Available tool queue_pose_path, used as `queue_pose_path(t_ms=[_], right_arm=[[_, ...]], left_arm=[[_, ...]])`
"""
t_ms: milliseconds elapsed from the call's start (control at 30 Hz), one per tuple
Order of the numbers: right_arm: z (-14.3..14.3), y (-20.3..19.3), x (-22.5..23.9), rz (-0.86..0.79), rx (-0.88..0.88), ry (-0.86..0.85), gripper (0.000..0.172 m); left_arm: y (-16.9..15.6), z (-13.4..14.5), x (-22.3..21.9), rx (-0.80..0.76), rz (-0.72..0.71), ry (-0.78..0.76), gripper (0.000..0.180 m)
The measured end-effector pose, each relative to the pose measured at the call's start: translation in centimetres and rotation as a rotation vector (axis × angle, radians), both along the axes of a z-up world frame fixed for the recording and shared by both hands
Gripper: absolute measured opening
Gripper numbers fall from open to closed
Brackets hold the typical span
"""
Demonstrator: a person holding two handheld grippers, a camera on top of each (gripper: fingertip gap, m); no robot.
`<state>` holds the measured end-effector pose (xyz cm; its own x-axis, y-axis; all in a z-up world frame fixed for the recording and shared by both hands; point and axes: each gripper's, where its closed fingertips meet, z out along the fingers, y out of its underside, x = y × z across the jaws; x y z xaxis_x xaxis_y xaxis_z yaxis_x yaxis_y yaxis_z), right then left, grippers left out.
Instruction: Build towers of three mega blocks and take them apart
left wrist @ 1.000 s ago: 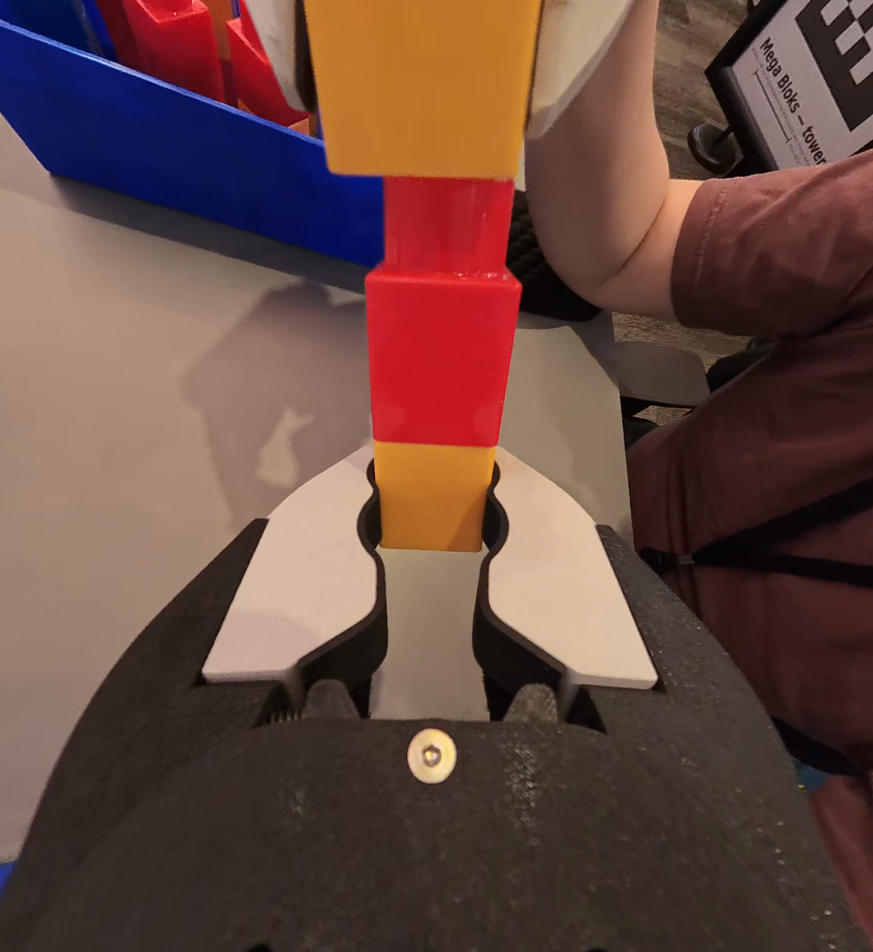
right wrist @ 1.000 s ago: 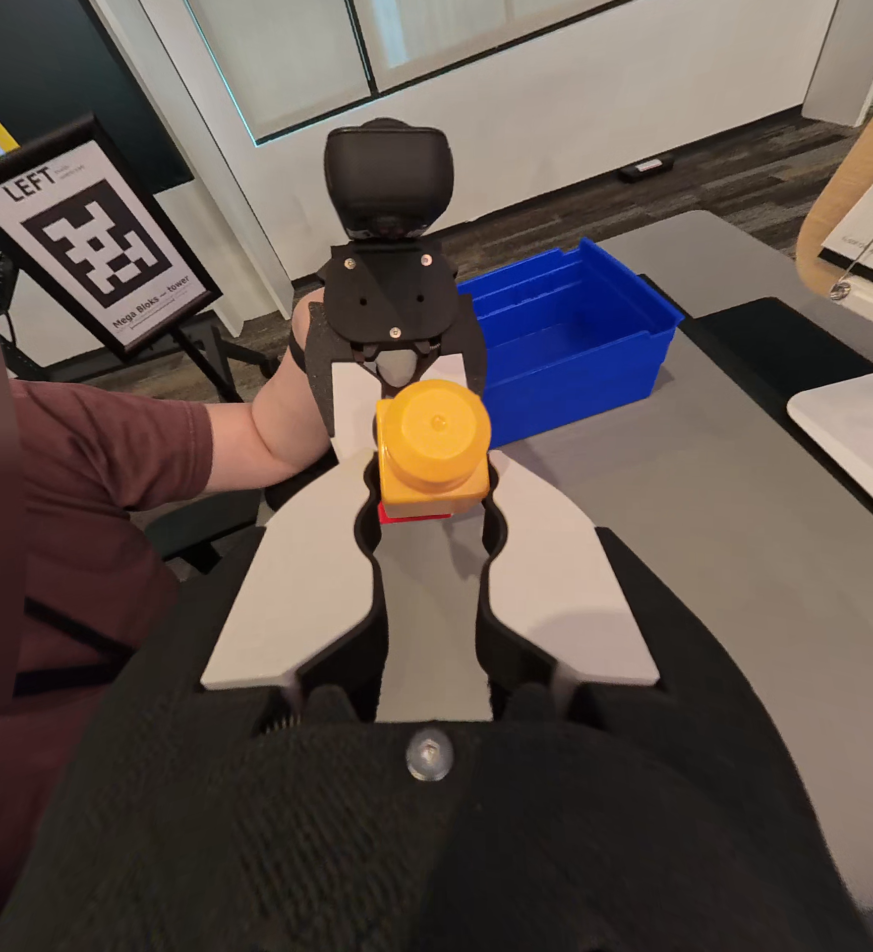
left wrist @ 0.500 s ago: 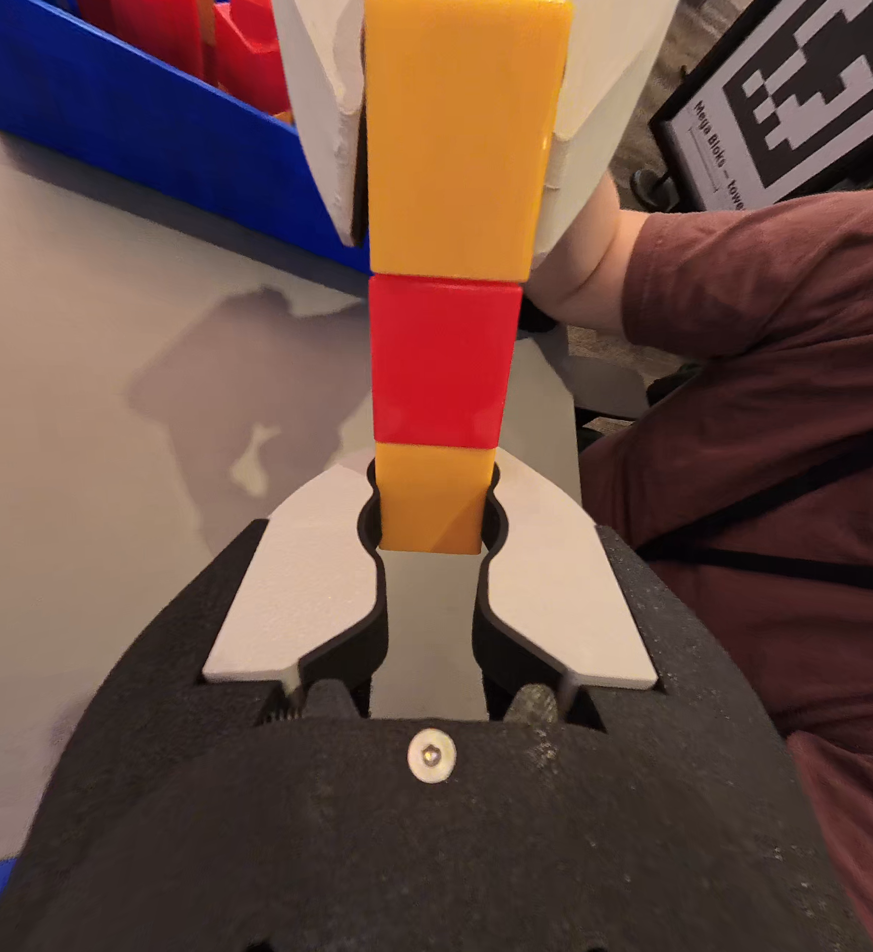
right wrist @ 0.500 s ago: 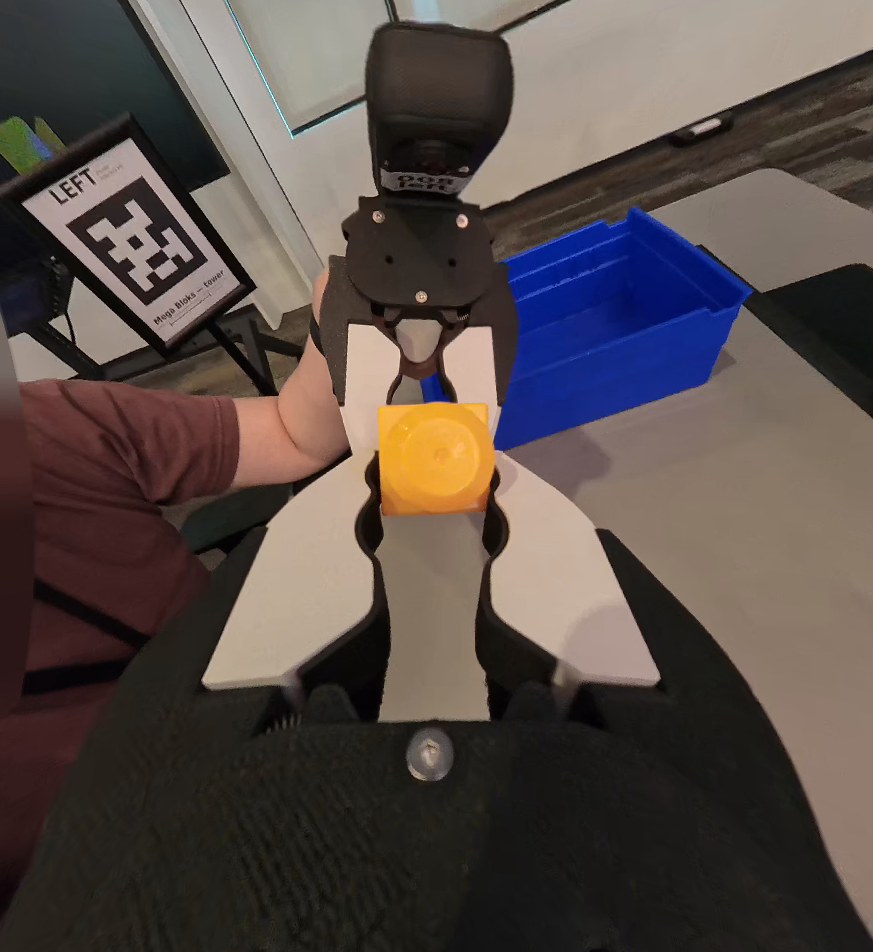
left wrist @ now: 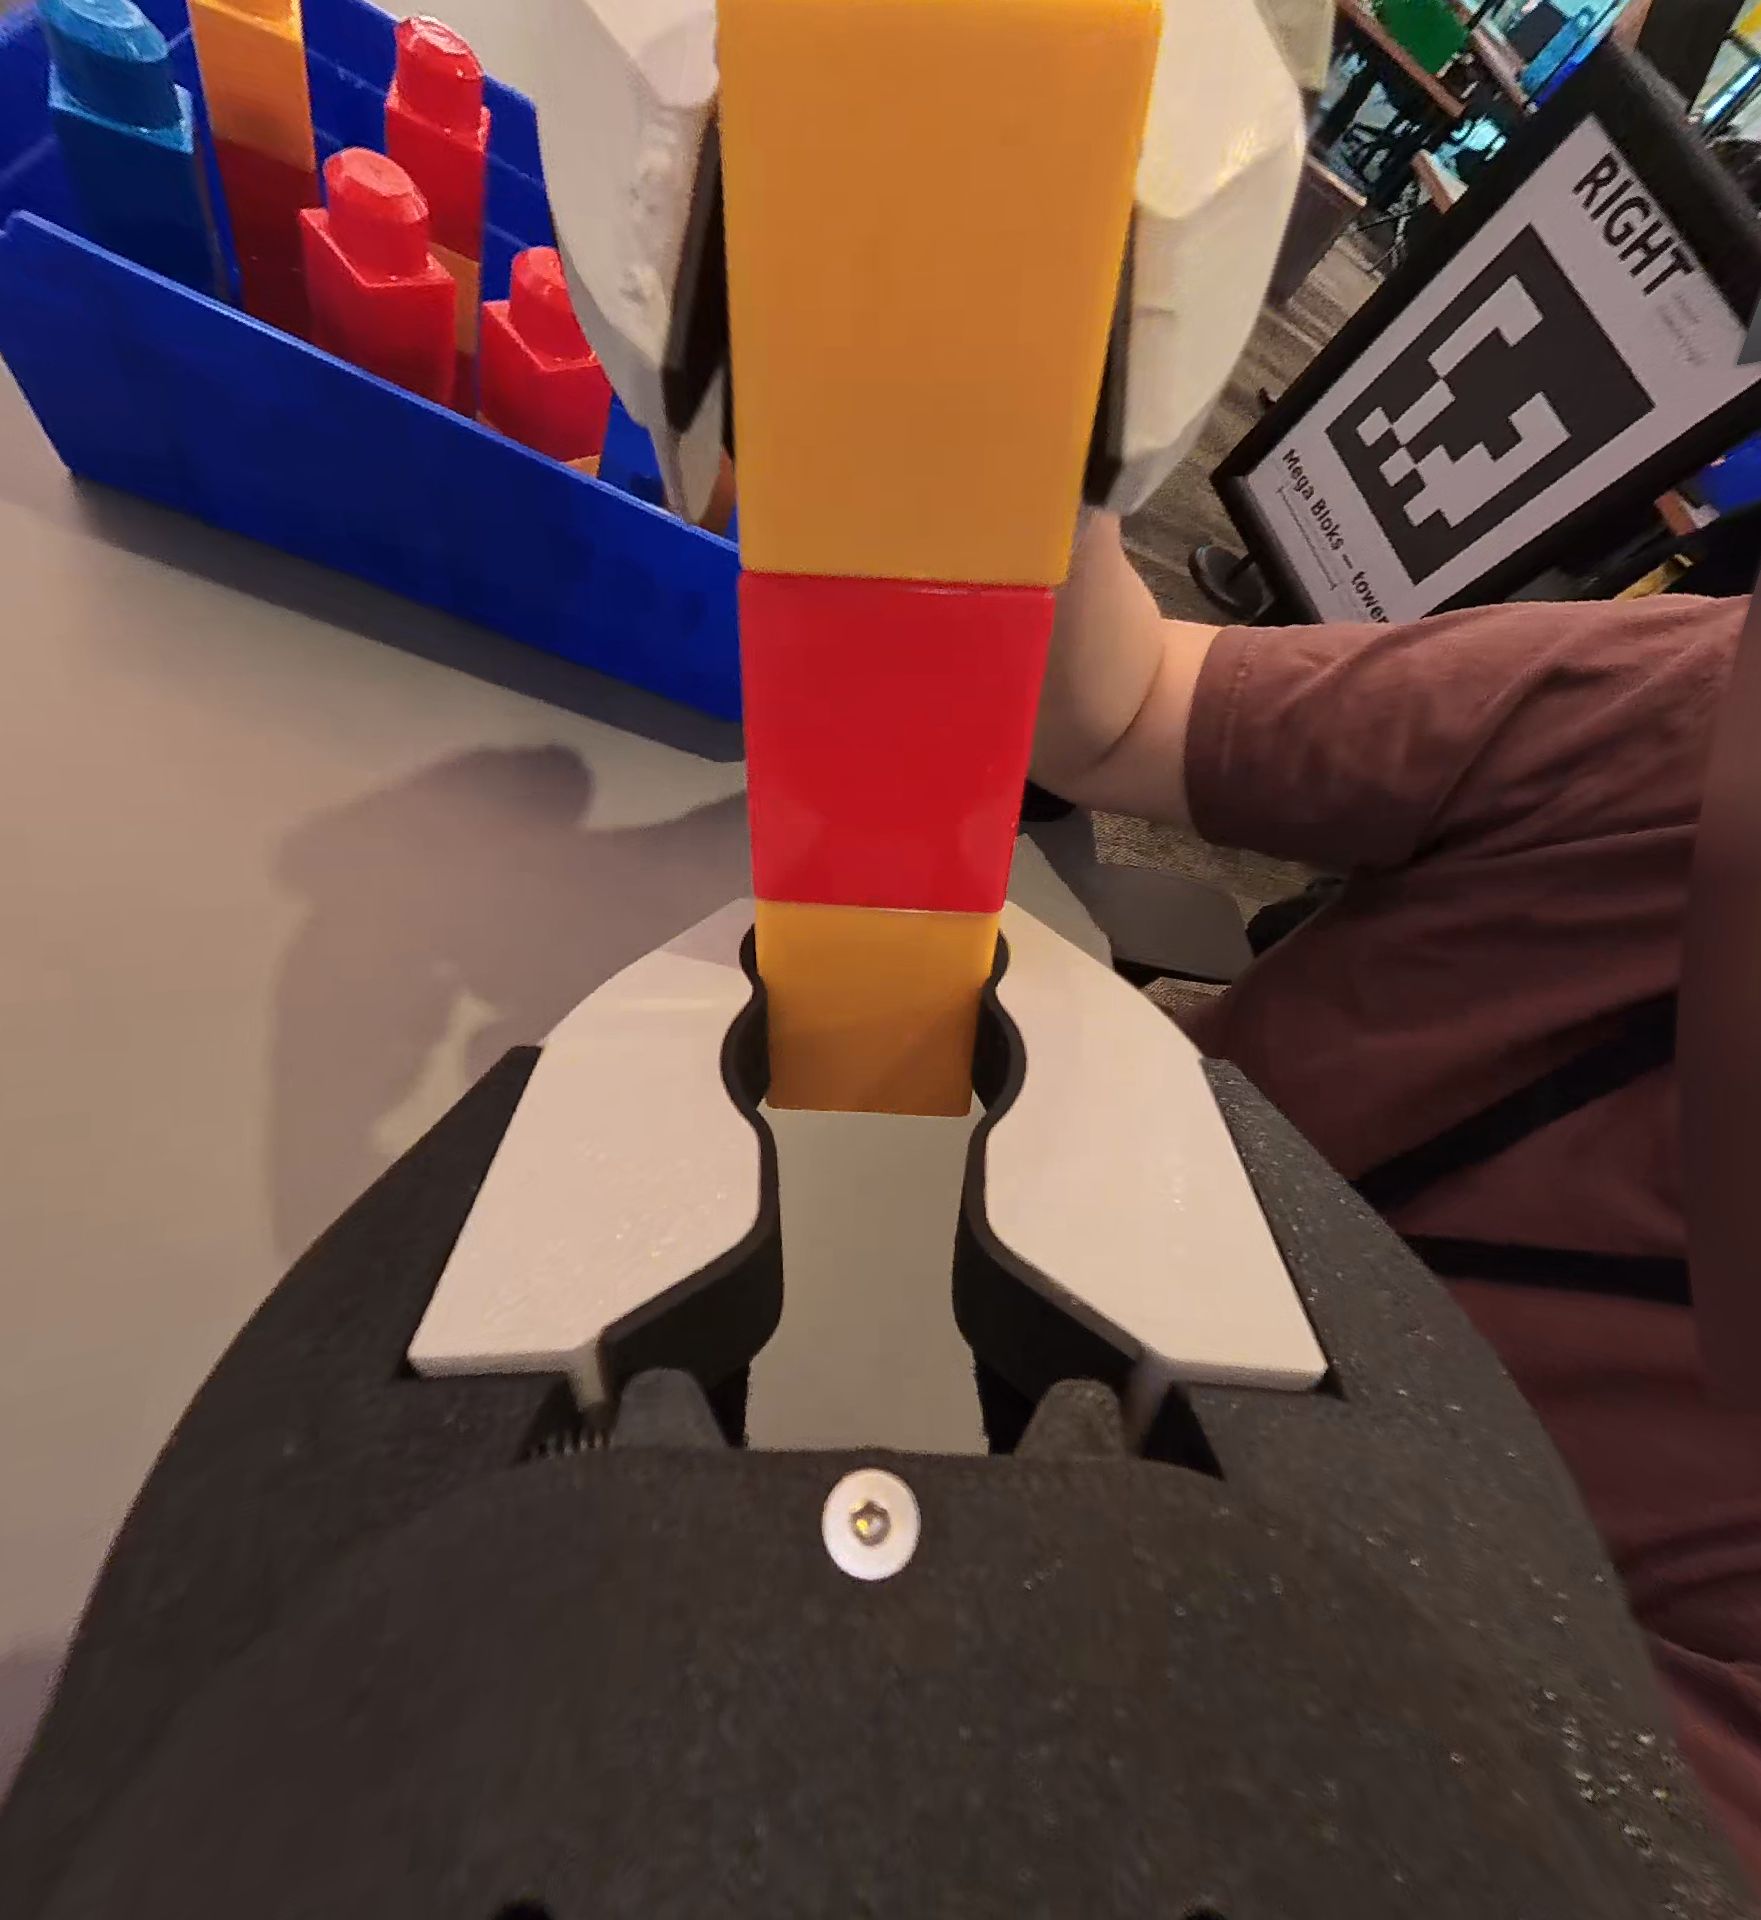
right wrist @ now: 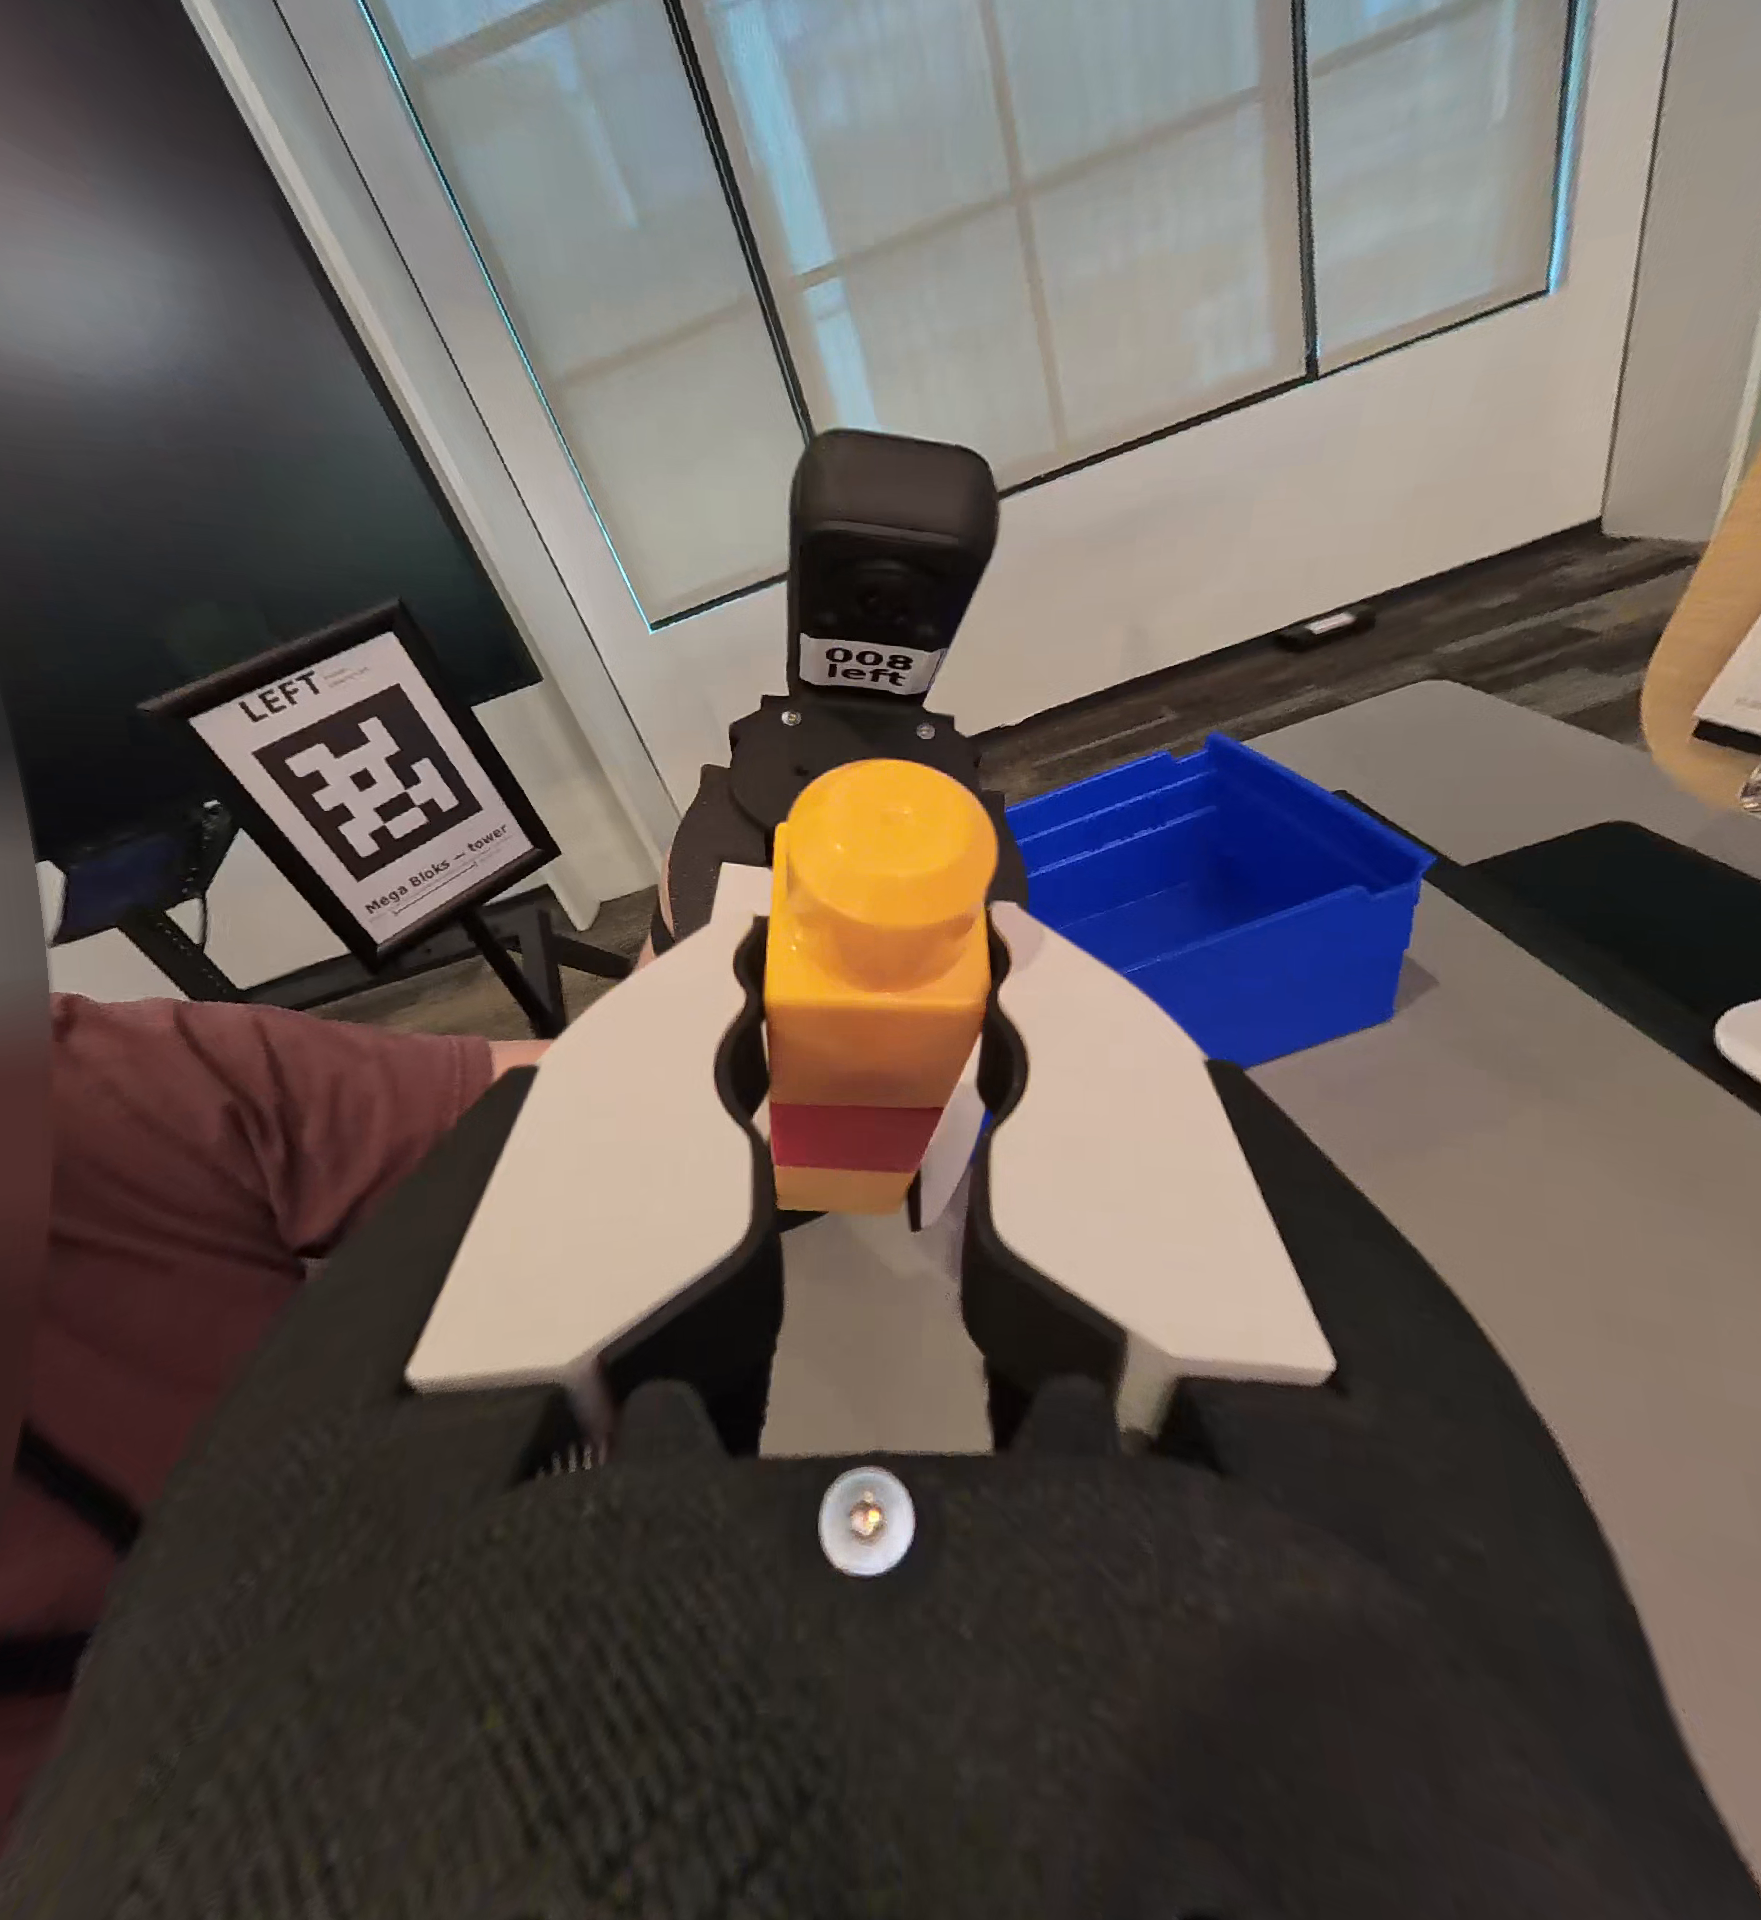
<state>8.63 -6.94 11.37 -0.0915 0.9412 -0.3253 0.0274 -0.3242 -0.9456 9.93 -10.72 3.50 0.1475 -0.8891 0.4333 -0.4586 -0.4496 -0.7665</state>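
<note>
A tower of three blocks is held between both grippers above the grey table (left wrist: 180,935). My left gripper (left wrist: 868,1018) is shut on the bottom orange block (left wrist: 868,1013). A red block (left wrist: 886,743) sits on it, and a top orange block (left wrist: 917,291) sits on the red one. My right gripper (right wrist: 871,997) is shut on that top orange block (right wrist: 876,997); its white fingers (left wrist: 637,239) flank the block in the left wrist view. In the right wrist view the red block (right wrist: 850,1138) and the bottom orange block (right wrist: 840,1190) show below, with the left gripper's body (right wrist: 855,769) behind.
A blue bin (left wrist: 336,468) with several red, orange and blue blocks stands at the table's far left in the left wrist view. Another blue bin (right wrist: 1219,914), with nothing showing inside, sits right of the tower in the right wrist view. A person's sleeve (left wrist: 1478,779) is close by, and sign stands are on the floor. Spacing between my two grippers at the tips: around 8 cm.
The top orange block came down onto the red block's stud and closed the gap. Both grippers then tilted with the joined tower, both still shut on their blocks.
</note>
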Motion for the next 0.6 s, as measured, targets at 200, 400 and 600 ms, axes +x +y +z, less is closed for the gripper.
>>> queue_pose_path(t_ms=[200, 400, 600], right_arm=[[-0.5, 0.2, 0.0, 0.006, -0.023, -0.013, 0.037], [-0.7, 0.2, -0.1, 0.013, -0.016, -0.021, 0.037], [1.2, 0.0, 0.5, -0.045, 0.094, 0.036, 0.058]], left_arm=[[0.6, -0.5, -0.3, 0.047, 0.041, 0.064, 0.035], [0.5, -0.8, -0.4, 0.035, 0.034, 0.074, 0.035], [0.6, 2.4, -0.4, 0.061, 0.038, -0.113, 0.035]])
